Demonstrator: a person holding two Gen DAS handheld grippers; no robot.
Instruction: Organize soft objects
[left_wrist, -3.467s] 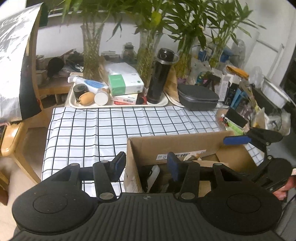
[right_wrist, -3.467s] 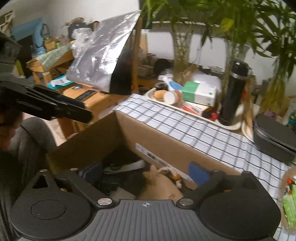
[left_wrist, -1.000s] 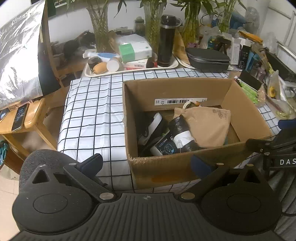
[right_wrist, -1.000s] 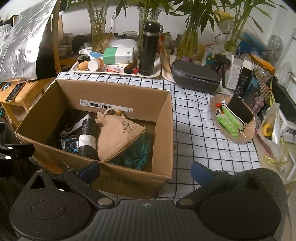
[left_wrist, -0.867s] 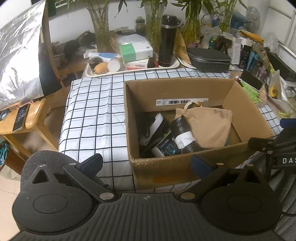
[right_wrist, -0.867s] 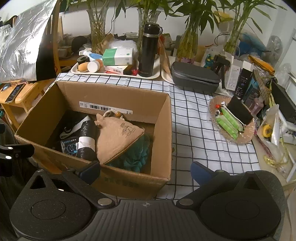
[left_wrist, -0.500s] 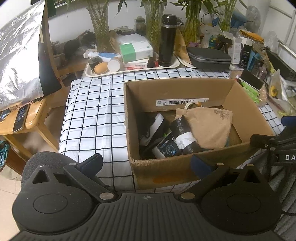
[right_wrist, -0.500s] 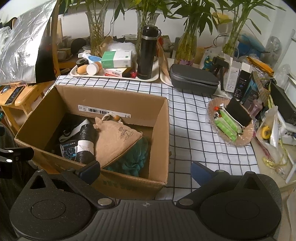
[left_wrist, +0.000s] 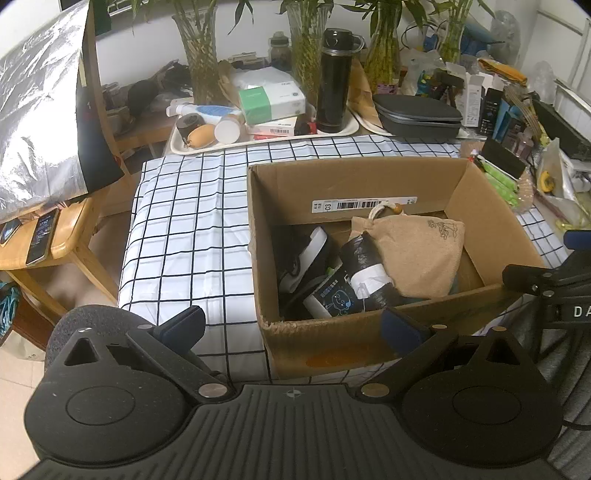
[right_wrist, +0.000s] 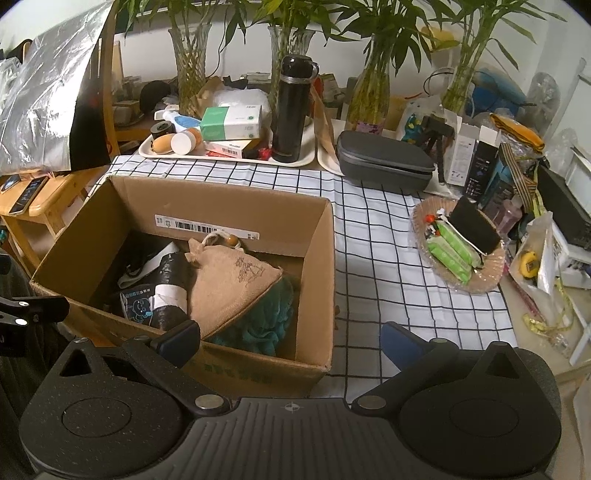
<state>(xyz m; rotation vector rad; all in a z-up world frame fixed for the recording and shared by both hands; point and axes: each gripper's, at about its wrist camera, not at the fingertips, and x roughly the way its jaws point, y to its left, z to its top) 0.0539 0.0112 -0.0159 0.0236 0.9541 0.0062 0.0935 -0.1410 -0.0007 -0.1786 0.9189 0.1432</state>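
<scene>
The table is covered by a white tablecloth (right_wrist: 373, 236) with a black grid pattern. A cardboard box (right_wrist: 317, 258) stands directly on the cloth near the front edge. A shallow wicker basket (right_wrist: 495, 273) rests to its right. At the far edge lie a cream tray (right_wrist: 221, 156) and a dark zip case (right_wrist: 384, 160).

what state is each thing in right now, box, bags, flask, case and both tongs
cardboard box: open, upright on the checked cloth
burlap pouch: inside the box, drawstring end pulled shut
black roll: lying in the box against the pouch
teal cloth: bunched under the pouch
black flask: upright, lid on
grey case: closed
left tongs: open, empty
right tongs: open, empty
</scene>
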